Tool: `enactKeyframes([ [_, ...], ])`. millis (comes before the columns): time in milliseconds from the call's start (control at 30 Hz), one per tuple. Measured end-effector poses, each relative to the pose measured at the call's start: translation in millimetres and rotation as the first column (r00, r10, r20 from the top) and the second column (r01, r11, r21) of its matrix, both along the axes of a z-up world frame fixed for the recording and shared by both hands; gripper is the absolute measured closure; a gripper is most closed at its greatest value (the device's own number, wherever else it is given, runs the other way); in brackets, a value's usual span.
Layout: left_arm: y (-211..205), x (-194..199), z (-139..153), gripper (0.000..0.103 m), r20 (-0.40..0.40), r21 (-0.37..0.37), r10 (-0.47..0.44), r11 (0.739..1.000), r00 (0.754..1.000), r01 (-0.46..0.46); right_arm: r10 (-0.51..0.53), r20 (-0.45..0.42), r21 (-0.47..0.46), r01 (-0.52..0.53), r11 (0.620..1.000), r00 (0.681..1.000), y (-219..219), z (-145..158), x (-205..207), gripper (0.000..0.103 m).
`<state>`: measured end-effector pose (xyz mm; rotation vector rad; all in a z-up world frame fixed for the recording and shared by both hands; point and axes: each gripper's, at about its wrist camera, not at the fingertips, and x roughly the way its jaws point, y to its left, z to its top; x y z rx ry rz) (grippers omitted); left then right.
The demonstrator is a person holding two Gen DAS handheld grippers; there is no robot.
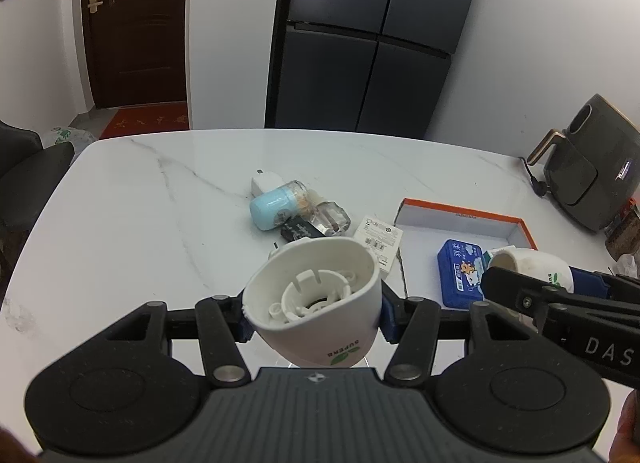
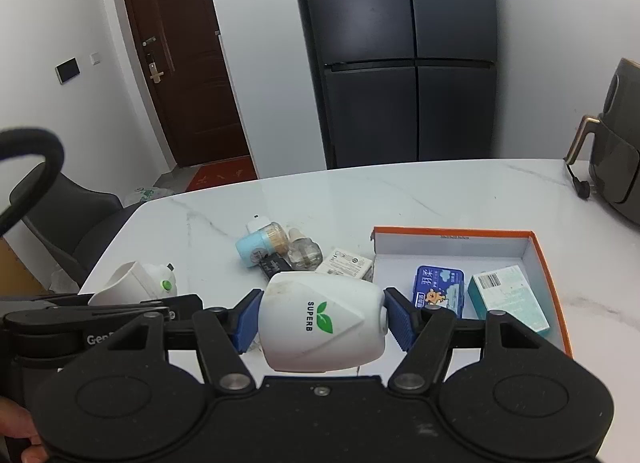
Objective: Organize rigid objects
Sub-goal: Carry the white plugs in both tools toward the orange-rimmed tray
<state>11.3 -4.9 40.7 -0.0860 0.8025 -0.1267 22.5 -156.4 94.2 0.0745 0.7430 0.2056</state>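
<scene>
So each gripper has one of those white SUPERB plug-in shells clamped between its blue pads. The left gripper [image 1: 314, 313] holds the open white shell [image 1: 316, 303] with its hollow side up, so the plastic ribs inside show. The right gripper [image 2: 322, 317] holds the closed white shell [image 2: 324, 317] sideways, leaf logo facing up, pads pressed on both ends. Both hang just above the near part of the marble table [image 2: 420, 199], the closed one right beside the orange-rimmed box [image 2: 538, 247]. That box already has a blue case [image 2: 438, 291] and a teal carton [image 2: 508, 299] sitting inside along the front, with the back half of the box floor bare. Just left of the box a white label card [image 2: 346, 263] lies flat, and next to it there's a little pile: a light blue bottle [image 2: 252, 247], a clear bottle [image 2: 304, 253] and a white plug [image 2: 258, 223], all touching or nearly. The far half of the tabletop is open up to the rounded edge, and an air fryer [image 1: 592, 175] sits at the far right corner.
</scene>
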Motion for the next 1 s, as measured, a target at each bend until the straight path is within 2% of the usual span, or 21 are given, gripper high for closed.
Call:
enactKeyframes([
  [1000, -64, -3, -12, 0.046, -0.022, 0.035, -0.110, 0.993, 0.994, 0.111, -0.124, -0.008, 0.037, 0.124, 0.992, 0.992, -64, -6, -13, 0.025],
])
